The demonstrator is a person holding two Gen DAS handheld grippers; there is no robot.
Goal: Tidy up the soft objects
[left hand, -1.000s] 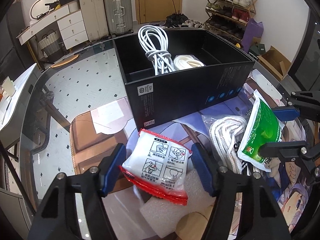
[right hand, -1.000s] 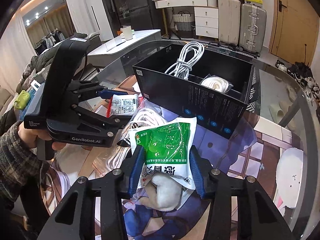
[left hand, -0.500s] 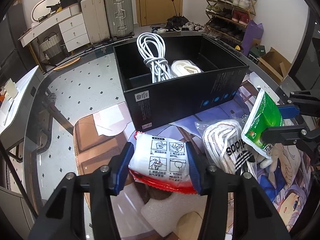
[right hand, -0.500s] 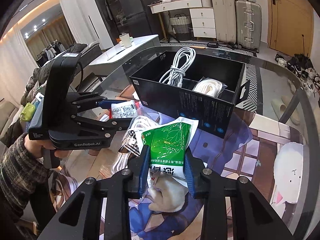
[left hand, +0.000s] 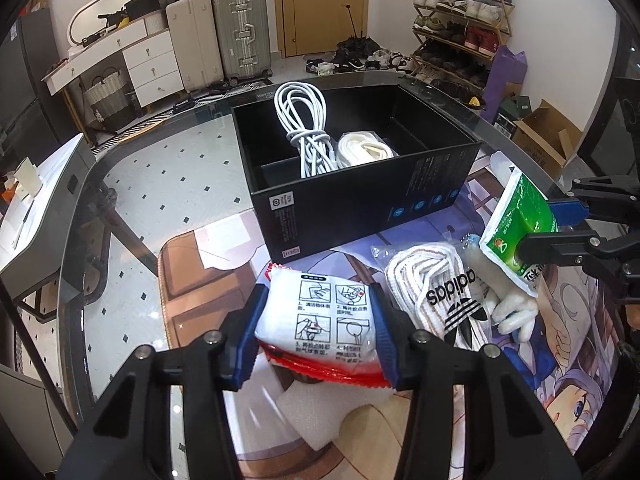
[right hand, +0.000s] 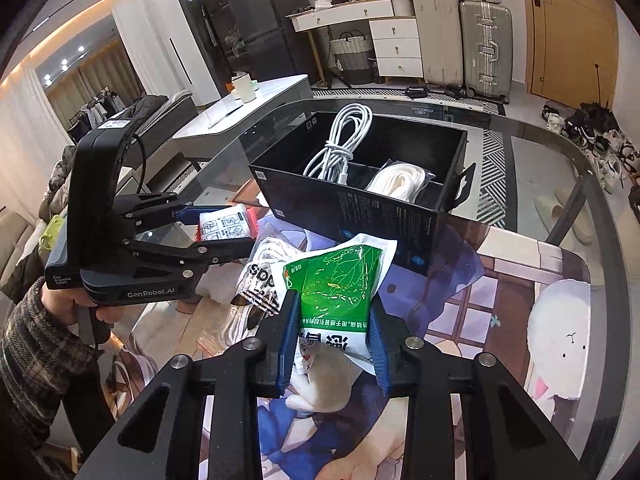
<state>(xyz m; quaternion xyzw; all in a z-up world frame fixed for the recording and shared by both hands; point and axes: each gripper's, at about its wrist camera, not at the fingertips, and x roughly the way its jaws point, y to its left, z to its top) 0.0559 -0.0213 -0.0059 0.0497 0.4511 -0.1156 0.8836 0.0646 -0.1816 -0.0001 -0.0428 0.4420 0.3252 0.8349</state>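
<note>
1. Since the earlier frames, both grippers' jaws have just been closing; each packet, loosely flanked before, is now pinched.
2. The white-and-red packet (left hand: 320, 322) is clamped between the blue pads of the left gripper (left hand: 318, 334), just in front of the black box (left hand: 360, 196).
3. The green packet (right hand: 336, 292) is squeezed by the right gripper (right hand: 334, 342), raised over the printed mat (right hand: 500, 280).
4. A bagged white rope (left hand: 436, 292) lies on the mat between the two packets.
5. A white cable (left hand: 306, 136) and a second rope bundle (left hand: 362, 148) are seen inside the box.
</note>
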